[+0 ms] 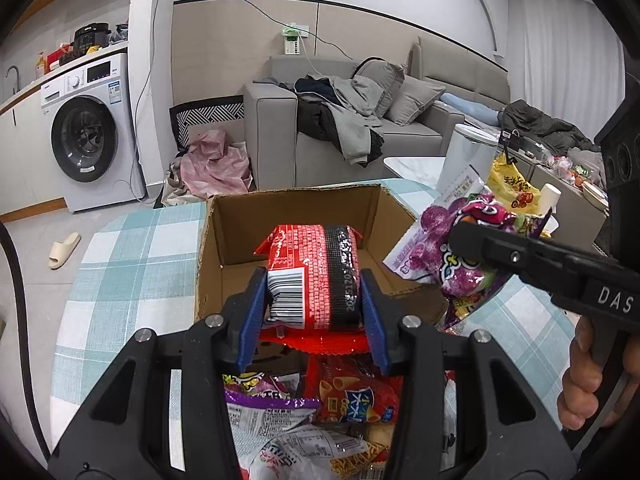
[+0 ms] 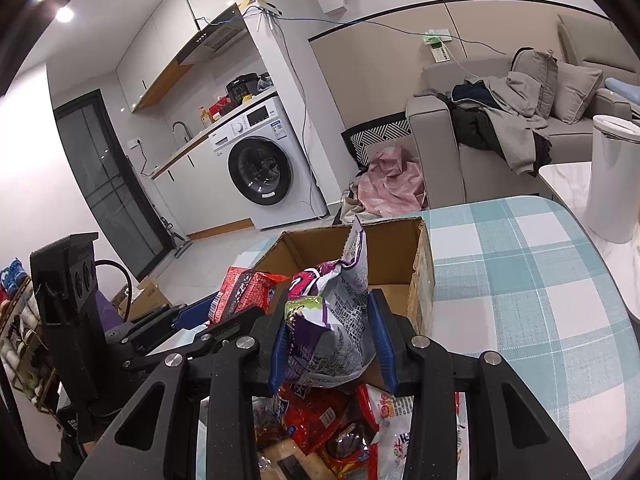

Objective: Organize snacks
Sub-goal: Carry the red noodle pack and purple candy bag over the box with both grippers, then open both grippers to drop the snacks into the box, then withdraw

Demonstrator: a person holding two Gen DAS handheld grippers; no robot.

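My left gripper [image 1: 314, 300] is shut on a red snack packet [image 1: 310, 272] with a barcode, held over the near edge of an open cardboard box [image 1: 296, 208]. My right gripper [image 2: 330, 336] is shut on a purple and white snack bag [image 2: 336, 312], held over the box's [image 2: 396, 248] near edge. The right gripper also shows at the right of the left wrist view [image 1: 472, 240] with the purple bag [image 1: 460, 248]. The left gripper with the red packet [image 2: 248, 290] shows at the left in the right wrist view. A heap of loose snack packets [image 1: 344, 412] lies below both grippers.
The box stands on a table with a teal plaid cloth [image 1: 132, 264]. A white bin [image 2: 612, 184] stands past the table's right edge. A grey sofa [image 1: 340, 128] with clothes and a washing machine [image 1: 88, 136] stand behind. A yellow bag [image 1: 512, 184] sits at the right.
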